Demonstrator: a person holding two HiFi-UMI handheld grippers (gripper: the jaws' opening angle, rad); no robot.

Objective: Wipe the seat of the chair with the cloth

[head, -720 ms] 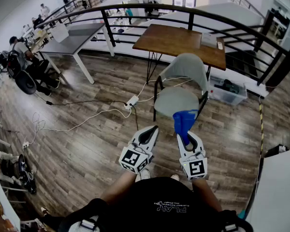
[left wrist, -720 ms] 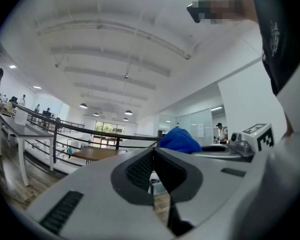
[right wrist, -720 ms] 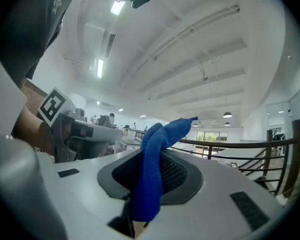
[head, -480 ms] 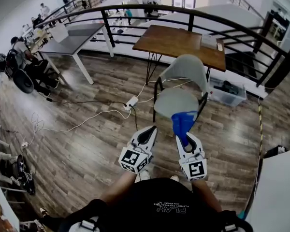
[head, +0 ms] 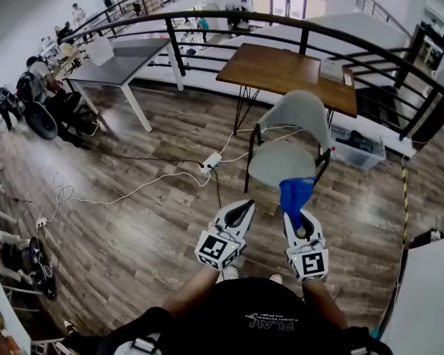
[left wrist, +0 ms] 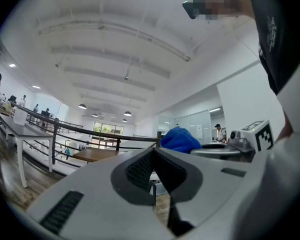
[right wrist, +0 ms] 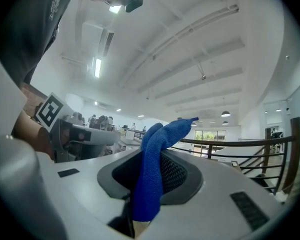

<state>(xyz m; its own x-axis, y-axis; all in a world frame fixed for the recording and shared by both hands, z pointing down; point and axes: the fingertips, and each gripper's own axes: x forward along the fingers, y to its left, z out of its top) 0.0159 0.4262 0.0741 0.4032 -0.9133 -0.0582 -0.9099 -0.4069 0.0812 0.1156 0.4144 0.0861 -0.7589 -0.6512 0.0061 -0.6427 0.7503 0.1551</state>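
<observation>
The left tongs (head: 240,208) are pressed together, and there is nothing in them. The right tongs (head: 297,214) pinch the blue cloth (head: 294,190), and a big fold of it sticks out past the tips. The cloth looks soft, light and floppy. It will likely bend and bunch up when it is pushed. I think the loose fold is the part to press flat on the seat, with the pinch kept tight so the cloth does not slip out. The cloth is up in the air and does not touch the chair.

The grey seat (head: 280,161) is near, at 12 o'clock from the right tongs. It looks smooth and a little curved, with nothing on it.

The floor (head: 133,220) is dark wood. A grey counter (head: 126,50) stands at 10 o'clock. A white cable (head: 170,177) lies on the floor just left of the chair. A brown counter (head: 285,69) stands behind the chair, by a black railing (head: 207,15). A clear box (head: 359,146) sits at 2 o'clock.
</observation>
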